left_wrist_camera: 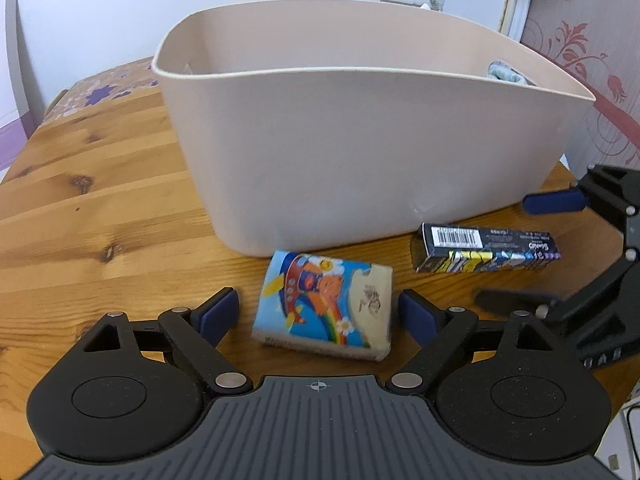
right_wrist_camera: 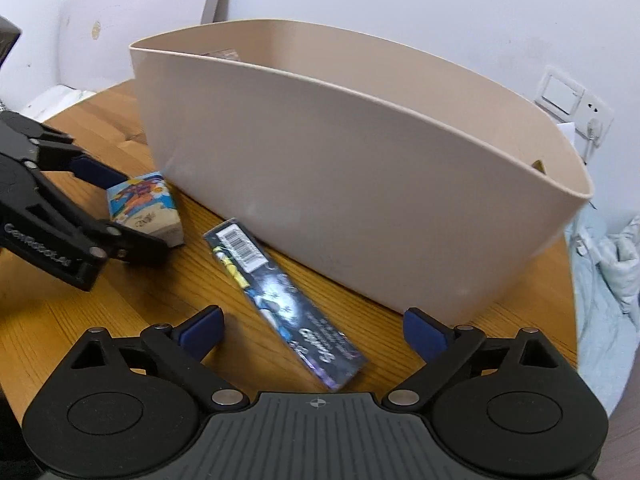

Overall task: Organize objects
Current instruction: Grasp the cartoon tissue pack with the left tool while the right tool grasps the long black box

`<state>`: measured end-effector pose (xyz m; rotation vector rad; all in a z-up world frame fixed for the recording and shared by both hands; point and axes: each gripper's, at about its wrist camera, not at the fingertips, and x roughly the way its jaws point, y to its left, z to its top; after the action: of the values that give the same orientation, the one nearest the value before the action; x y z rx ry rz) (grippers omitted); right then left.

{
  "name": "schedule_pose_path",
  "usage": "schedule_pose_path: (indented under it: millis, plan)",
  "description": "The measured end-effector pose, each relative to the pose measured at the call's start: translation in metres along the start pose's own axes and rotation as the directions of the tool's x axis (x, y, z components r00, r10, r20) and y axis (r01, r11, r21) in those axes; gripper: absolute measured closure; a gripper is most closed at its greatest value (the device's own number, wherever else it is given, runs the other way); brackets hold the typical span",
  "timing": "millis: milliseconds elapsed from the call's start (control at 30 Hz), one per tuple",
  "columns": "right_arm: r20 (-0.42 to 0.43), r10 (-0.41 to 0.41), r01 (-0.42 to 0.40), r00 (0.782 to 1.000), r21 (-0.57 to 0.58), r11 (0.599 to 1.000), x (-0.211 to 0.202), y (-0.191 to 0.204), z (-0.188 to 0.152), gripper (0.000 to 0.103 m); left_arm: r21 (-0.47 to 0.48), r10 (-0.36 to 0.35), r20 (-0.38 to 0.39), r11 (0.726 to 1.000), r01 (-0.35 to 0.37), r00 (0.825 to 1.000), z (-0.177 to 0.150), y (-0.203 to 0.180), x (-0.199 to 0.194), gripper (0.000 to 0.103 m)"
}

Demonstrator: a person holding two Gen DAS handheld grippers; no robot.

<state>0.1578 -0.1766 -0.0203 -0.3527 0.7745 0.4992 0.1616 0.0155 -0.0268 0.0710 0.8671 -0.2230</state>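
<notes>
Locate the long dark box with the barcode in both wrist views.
Left wrist: long dark box lies at right of centre on the table, just in front of the bin's right end.
Right wrist: long dark box runs diagonally at lower centre, between the open jaws.
Shared landmark: beige bin.

On the table [left_wrist_camera: 100, 184], a tissue pack [left_wrist_camera: 324, 306] and a long box [left_wrist_camera: 486, 248] lie before the bin [left_wrist_camera: 360, 152]. The box lies right of the pack, apart from it.

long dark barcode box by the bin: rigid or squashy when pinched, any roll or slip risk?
The dark box has crisp edges, so probably thin, stiff carton, crushable if squeezed hard. It lies flat on the table, unlikely to roll. The glossy print may slip in the right gripper.
</notes>
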Motion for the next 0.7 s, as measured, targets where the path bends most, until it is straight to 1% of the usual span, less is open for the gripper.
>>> schedule_pose_path:
  millis: [33, 67, 100, 133, 167, 200, 233, 300, 333, 400, 433, 467, 500, 533, 600, 633, 700]
  plan:
    - [0.004, 0.008, -0.008, 1.0, -0.002, 1.0, 0.0, 0.001, 0.0, 0.007, 0.0, 0.003, 0.002, 1.0, -0.003, 1.0, 0.001, 0.0, 0.001, 0.015]
    - [0.006, 0.015, -0.015, 1.0, -0.002, 1.0, 0.0, 0.003, 0.0, 0.01, 0.001, 0.005, 0.005, 1.0, -0.005, 1.0, 0.001, -0.001, 0.001, 0.015]
    - [0.007, 0.021, -0.021, 1.0, -0.001, 1.0, 0.0, 0.004, 0.001, 0.015, 0.004, 0.005, 0.007, 1.0, -0.005, 1.0, 0.001, -0.003, 0.002, 0.015]
    - [0.006, 0.027, -0.027, 1.0, 0.0, 1.0, 0.0, 0.005, 0.002, 0.017, 0.013, 0.005, 0.01, 1.0, -0.005, 1.0, 0.0, -0.005, 0.002, 0.015]
    - [0.005, 0.033, -0.033, 0.999, 0.001, 0.999, 0.0, 0.006, 0.002, 0.023, 0.027, 0.003, 0.013, 1.0, -0.003, 1.0, -0.001, -0.007, 0.001, 0.016]
    - [0.005, 0.038, -0.038, 0.999, 0.0, 0.999, -0.001, 0.008, 0.003, 0.027, 0.037, 0.004, 0.016, 0.999, -0.005, 1.0, -0.003, -0.011, -0.002, 0.019]
    - [0.004, 0.042, -0.042, 0.999, 0.0, 0.999, -0.001, 0.009, 0.003, 0.029, 0.048, 0.005, 0.022, 0.999, -0.006, 1.0, -0.004, -0.013, -0.003, 0.024]
    - [0.004, 0.049, -0.049, 0.999, -0.002, 0.999, -0.003, 0.014, 0.002, 0.039, 0.051, 0.0, 0.029, 0.999, -0.001, 1.0, -0.006, -0.014, -0.005, 0.03]
    - [0.004, 0.052, -0.052, 0.999, 0.0, 0.999, -0.003, 0.016, 0.002, 0.041, 0.049, -0.001, 0.031, 0.999, 0.0, 1.0, -0.005, -0.011, -0.004, 0.034]
    - [0.001, 0.051, -0.051, 0.999, 0.008, 0.999, -0.005, 0.019, 0.002, 0.048, 0.047, -0.003, 0.033, 0.999, 0.001, 0.999, -0.006, -0.01, -0.007, 0.037]
    - [0.001, 0.052, -0.052, 0.999, 0.011, 0.999, -0.005, 0.021, 0.002, 0.052, 0.048, -0.006, 0.033, 0.999, 0.005, 0.999, -0.007, -0.009, -0.008, 0.038]
    - [0.002, 0.056, -0.056, 0.998, 0.015, 0.998, -0.006, 0.023, 0.002, 0.059, 0.047, -0.009, 0.032, 0.999, 0.007, 0.999, -0.008, -0.009, -0.009, 0.038]
    - [0.0, 0.06, -0.06, 0.998, 0.019, 0.998, -0.007, 0.025, 0.003, 0.062, 0.047, -0.01, 0.031, 0.999, 0.008, 0.999, -0.009, -0.008, -0.01, 0.038]
    - [-0.002, 0.055, -0.055, 0.998, 0.018, 0.998, -0.007, 0.027, 0.003, 0.062, 0.049, -0.011, 0.031, 0.999, 0.009, 0.999, -0.01, -0.009, -0.011, 0.038]
    - [-0.007, 0.042, -0.042, 0.999, 0.009, 0.999, -0.008, 0.035, 0.003, 0.072, 0.049, -0.013, 0.032, 0.999, 0.011, 0.999, -0.012, -0.009, -0.013, 0.038]
    - [-0.01, 0.043, -0.043, 0.999, 0.01, 0.999, -0.008, 0.039, 0.004, 0.073, 0.047, -0.014, 0.033, 0.999, 0.012, 0.999, -0.013, -0.008, -0.012, 0.038]
    - [-0.018, 0.044, -0.044, 0.999, 0.02, 0.999, -0.011, 0.032, 0.006, 0.078, 0.041, -0.018, 0.033, 0.999, 0.016, 0.999, -0.014, -0.007, -0.014, 0.038]
